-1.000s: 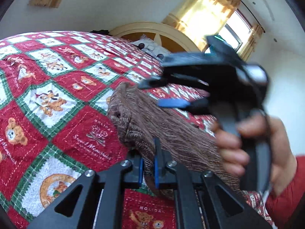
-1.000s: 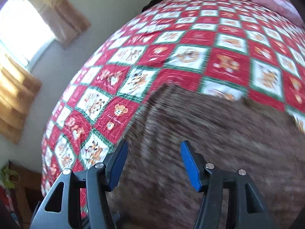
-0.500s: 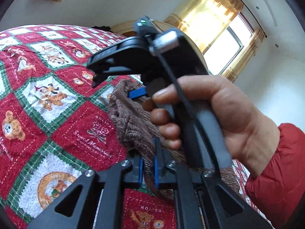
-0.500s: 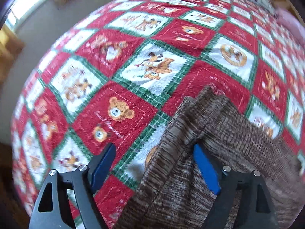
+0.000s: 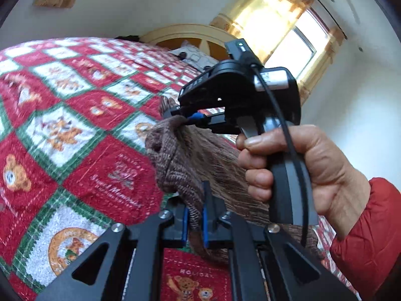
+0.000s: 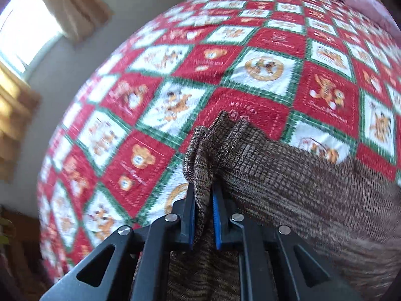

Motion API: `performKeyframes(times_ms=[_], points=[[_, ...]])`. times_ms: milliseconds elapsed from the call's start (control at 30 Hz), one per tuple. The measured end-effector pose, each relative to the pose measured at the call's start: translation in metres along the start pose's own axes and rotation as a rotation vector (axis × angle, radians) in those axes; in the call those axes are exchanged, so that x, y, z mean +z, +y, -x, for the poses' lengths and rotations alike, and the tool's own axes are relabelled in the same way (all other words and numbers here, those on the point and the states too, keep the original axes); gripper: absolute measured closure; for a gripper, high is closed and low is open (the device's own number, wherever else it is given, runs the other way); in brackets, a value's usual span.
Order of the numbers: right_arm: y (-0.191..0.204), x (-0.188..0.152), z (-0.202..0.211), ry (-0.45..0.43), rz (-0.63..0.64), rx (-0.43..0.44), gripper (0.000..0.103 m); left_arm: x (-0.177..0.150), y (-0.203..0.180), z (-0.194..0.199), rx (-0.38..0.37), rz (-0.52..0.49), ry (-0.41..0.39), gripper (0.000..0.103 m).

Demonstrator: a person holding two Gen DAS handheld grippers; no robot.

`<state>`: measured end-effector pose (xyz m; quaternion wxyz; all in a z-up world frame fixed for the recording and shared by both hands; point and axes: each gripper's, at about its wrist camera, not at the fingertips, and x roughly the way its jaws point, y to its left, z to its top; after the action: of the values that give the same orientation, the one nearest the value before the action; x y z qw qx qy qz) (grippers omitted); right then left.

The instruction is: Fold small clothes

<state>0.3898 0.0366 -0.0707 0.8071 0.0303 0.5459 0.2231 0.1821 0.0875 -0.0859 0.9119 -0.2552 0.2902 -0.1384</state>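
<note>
Right tongs newly closed, brown knit (bunched)

A bed fills the room, spread with a red, white and green patchwork quilt of teddy-bear squares. A brown knitted garment lies partly on it, one end bunched up. Pillows sit by the curved headboard.

Black claw frames with blue pads, silver screws; red sleeve.
</note>
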Motion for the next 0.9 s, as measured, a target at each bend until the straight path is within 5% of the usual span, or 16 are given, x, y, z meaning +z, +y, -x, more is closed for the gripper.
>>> performKeyframes(times_ms=[200,433,700,900], points=[[-0.024,-0.009,0.060,-0.128,-0.044,0.049,0.093,0.011,-0.039,0.007,-0.008,-0.159,-0.017,0.095],[-0.105,-0.027,0.143,-0.220,-0.117,0.017,0.093,0.009,-0.109,0.001,-0.086,-0.336,-0.030,0.095],[-0.197,-0.071,0.204,-0.254,-0.147,-0.073,0.093,-0.050,-0.213,-0.034,-0.209,-0.579,0.066,0.095],[-0.264,-0.109,0.206,-0.240,-0.220,-0.106,0.093,-0.080,-0.243,-0.065,-0.235,-0.642,0.148,0.095]])
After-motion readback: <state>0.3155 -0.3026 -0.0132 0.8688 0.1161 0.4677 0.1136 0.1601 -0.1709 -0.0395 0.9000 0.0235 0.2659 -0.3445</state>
